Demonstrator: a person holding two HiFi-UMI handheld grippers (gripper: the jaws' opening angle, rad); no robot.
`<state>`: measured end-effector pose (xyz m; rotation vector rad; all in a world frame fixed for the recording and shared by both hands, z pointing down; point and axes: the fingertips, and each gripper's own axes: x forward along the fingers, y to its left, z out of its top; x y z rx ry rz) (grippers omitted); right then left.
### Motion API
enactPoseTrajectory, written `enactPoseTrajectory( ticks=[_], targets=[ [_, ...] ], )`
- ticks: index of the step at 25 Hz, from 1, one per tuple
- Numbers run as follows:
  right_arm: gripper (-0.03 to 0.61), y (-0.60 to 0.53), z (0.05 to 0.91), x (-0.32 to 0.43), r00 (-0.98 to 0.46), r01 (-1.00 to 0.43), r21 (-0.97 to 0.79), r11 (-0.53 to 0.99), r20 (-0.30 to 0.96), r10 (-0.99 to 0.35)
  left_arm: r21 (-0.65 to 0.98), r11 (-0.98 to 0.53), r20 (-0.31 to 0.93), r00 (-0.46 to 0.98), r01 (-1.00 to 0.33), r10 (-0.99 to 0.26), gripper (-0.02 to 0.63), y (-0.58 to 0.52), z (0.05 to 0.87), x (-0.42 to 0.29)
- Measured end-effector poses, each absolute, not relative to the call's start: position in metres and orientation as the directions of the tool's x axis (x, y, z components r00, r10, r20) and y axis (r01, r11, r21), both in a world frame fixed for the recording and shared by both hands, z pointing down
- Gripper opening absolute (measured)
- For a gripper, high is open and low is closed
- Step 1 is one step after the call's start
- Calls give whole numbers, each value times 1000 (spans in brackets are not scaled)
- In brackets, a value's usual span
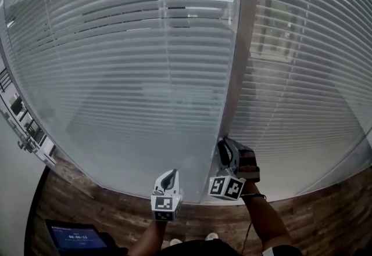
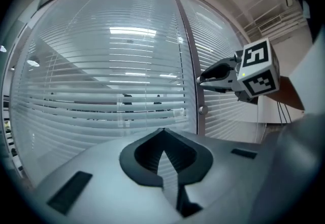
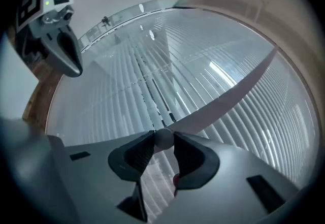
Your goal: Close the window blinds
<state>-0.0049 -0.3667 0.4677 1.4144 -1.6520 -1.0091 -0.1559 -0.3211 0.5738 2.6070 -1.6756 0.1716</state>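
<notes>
A: What fills most of the head view?

B: The window blinds (image 1: 116,75), horizontal pale slats behind glass, spanning the frame from left to right. Dark gaps show between some slats in the upper middle. A grey frame post (image 1: 233,75) runs from the top edge down to the lower centre and splits the blinds into a left and a right pane. A wood floor (image 1: 104,205) crosses the bottom of the frame, with a lit screen (image 1: 75,237) in the lower left corner.

A: And the two tools?

B: Both lie at lower centre. The right gripper (image 1: 222,144) reaches the foot of the post, and its marker cube faces the camera. The left gripper (image 1: 172,173) sits just to its left, apart from the glass.

A: What does each one hold?

B: In the right gripper view, the jaws are clamped on a small round knob (image 3: 163,138), pale, which touches both tips. In the left gripper view, the jaw tips meet with nothing between them.
</notes>
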Motion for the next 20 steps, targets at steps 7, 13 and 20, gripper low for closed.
enactPoseTrajectory(
  ticks=[7,13,20],
  targets=[
    [137,-356,468,-5,-221,-653,740,161,17,-975,-31,-417,129,410,-909,-903,0,-319,577,-153],
    [153,-360,463,5,-273,-953,147,264,-46,-961,-44,-417,127,409,-908,-904,0,-321,576,-153],
    [149,-372,465,16,-193,-961,-187,204,-79,-978,-53,-423,132,414,-904,-901,0,-319,577,-154]
  ],
)
